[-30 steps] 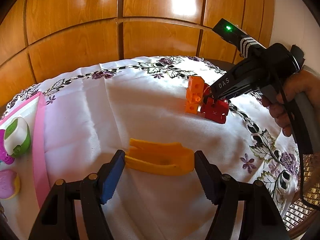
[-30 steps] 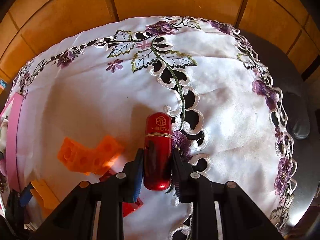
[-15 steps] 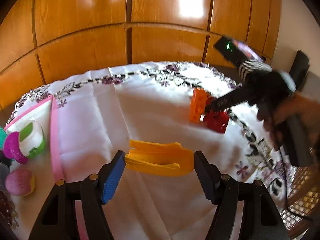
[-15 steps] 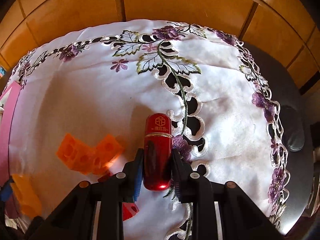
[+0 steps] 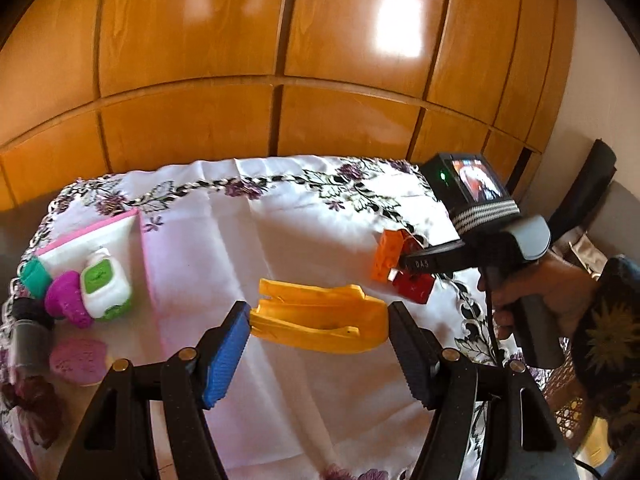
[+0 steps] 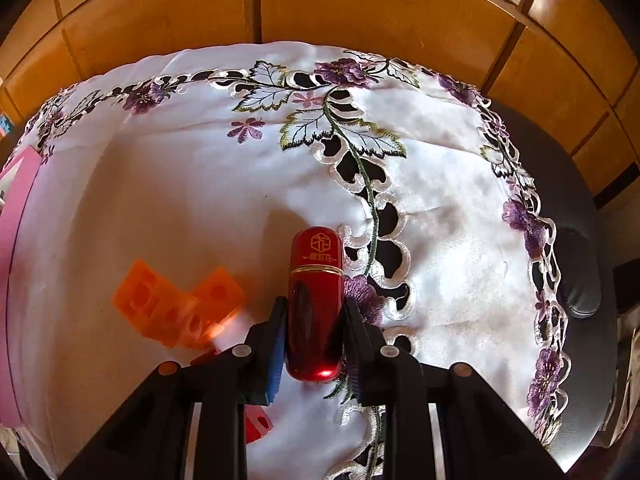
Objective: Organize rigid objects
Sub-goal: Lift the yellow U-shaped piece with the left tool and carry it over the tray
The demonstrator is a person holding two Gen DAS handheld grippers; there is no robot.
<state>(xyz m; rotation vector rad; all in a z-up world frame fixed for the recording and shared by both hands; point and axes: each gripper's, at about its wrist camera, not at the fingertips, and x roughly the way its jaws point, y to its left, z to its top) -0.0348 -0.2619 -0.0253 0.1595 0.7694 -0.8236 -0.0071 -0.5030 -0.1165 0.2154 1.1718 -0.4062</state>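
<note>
- yellow plastic piece (image 5: 320,322) is spanned end to end between the jaws of the left gripper (image 5: 318,344), which stand fairly wide and are closed on it; it appears lifted clear of the white embroidered cloth (image 5: 248,248).
- it is judged light, stiff and hollow, with thin walls and a slot; a grip across its long ends is held only by pad friction, so a tilt could let it pivot.
- red capsule-shaped case (image 6: 316,304) is pinched at its lower half between the narrow jaws of the right gripper (image 6: 314,332), its rounded cap projecting forward of the tips.
- its glossy, curved shell is judged slippery and rigid; a hold across the straight middle, as seen, is the safest.
- orange block (image 6: 176,308) lies to the left of the right jaws, on the cloth; a red block (image 5: 414,286) sits just beside it.
- pink-edged tray (image 5: 120,220), with small toys in it, lies well left of the left jaws.
</note>
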